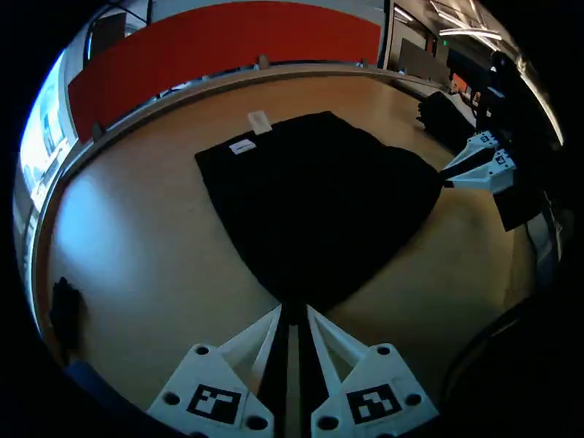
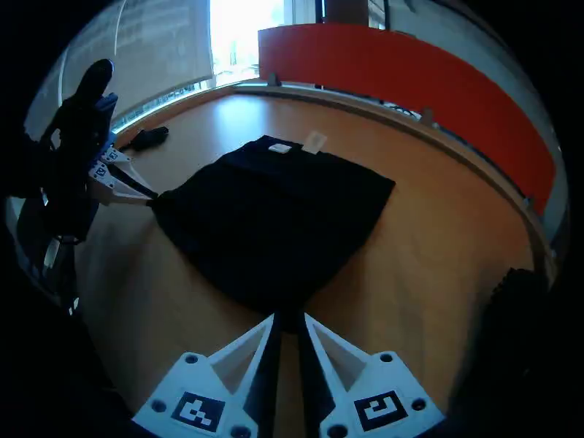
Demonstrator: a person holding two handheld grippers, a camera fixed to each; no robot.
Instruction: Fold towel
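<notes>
Jaws of left gripper (image 1: 293,312) pinching a corner of black towel (image 1: 321,197), right gripper (image 2: 290,321) jaws pinching another, cloth spread ahead on table (image 1: 146,241)

One black cloth towel (image 1: 321,197) lay mid-frame on one light wooden table (image 1: 146,241). There were two white two-finger grippers, the left gripper (image 1: 294,310) at bottom centre and the right gripper (image 1: 447,177) at the right edge. Up top were one long orange-red panel (image 1: 219,44) and two small white rectangles, a sewn tag (image 1: 242,147) and a loose slip (image 1: 259,121). Two dark objects too dim to identify showed as a lower-left lump (image 1: 66,314) and an upper-right lump (image 1: 442,117).
</notes>
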